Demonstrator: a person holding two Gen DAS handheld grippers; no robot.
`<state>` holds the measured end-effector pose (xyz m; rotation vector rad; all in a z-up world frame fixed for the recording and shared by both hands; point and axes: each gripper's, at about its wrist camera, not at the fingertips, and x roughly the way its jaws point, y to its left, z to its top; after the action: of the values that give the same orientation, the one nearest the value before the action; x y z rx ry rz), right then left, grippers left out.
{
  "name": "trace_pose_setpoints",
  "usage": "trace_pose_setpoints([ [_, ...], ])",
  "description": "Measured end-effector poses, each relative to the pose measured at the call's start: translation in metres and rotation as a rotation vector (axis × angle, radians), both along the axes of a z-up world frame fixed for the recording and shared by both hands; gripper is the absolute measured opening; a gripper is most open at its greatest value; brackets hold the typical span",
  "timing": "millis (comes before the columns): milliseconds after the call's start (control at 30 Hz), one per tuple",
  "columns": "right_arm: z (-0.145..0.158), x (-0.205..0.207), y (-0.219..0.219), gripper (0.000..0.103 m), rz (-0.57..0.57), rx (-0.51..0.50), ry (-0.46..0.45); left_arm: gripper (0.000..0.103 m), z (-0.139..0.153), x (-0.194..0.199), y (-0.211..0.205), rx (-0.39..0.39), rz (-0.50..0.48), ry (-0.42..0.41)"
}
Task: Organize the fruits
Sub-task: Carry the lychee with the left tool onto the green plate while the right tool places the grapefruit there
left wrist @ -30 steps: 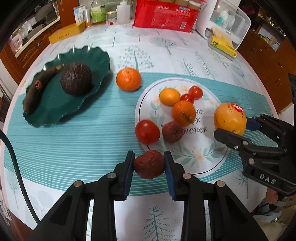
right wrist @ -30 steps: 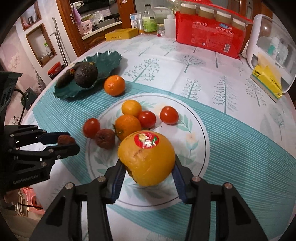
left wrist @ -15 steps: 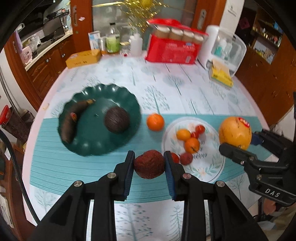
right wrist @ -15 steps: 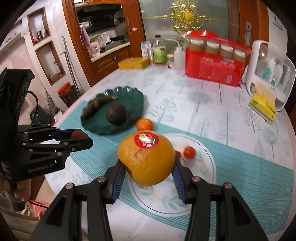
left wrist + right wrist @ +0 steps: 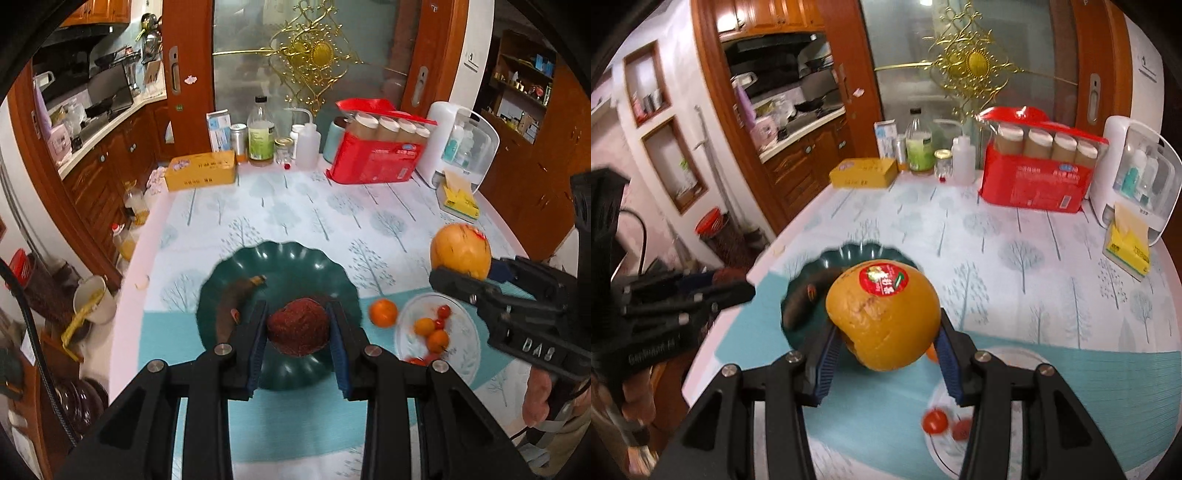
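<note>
My left gripper [image 5: 298, 332] is shut on a dark red wrinkled fruit [image 5: 298, 331], held high above the green scalloped plate [image 5: 291, 262]. A brown banana [image 5: 231, 306] lies on that plate. My right gripper [image 5: 884, 338] is shut on a large orange fruit with a red sticker [image 5: 882, 314], also held high; it shows at the right of the left wrist view [image 5: 461, 251]. The white plate [image 5: 461, 354] holds several small tomatoes and oranges. A loose orange [image 5: 384, 312] lies on the cloth between the plates.
At the table's far edge stand a yellow box [image 5: 201, 170], bottles [image 5: 260, 136], a red pack of jars [image 5: 375, 155] and a white dispenser [image 5: 458, 147]. A yellow pad [image 5: 460, 203] lies at right. Wooden cabinets and bins stand left of the table.
Both grippers have risen well above the table with their fruits still held. The left view has moved left, from over the white plate to over the green plate.
</note>
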<state>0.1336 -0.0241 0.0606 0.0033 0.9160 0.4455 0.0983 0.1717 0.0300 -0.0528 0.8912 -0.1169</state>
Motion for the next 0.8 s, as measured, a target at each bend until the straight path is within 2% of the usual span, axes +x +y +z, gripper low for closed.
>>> trace_pose_setpoints([
  [133, -0.002, 0.026, 0.024, 0.048, -0.04, -0.001, 0.003, 0.03, -0.012, 0.025, 0.017, -0.01, -0.025, 0.012],
  [267, -0.019, 0.056, 0.047, 0.048, -0.064, -0.036, 0.035, 0.03, -0.037, 0.047, 0.023, -0.007, -0.05, 0.051],
  [500, -0.08, 0.095, 0.075, 0.048, -0.087, -0.118, 0.156, 0.03, -0.101, 0.08, 0.026, -0.045, -0.064, 0.179],
  [600, -0.106, 0.105, 0.08, 0.048, -0.094, -0.129, 0.213, 0.03, -0.122, 0.088, 0.023, -0.034, -0.079, 0.217],
  [800, -0.144, 0.114, 0.088, 0.048, -0.101, -0.151, 0.288, 0.03, -0.151, 0.101, 0.016, -0.023, -0.103, 0.27],
])
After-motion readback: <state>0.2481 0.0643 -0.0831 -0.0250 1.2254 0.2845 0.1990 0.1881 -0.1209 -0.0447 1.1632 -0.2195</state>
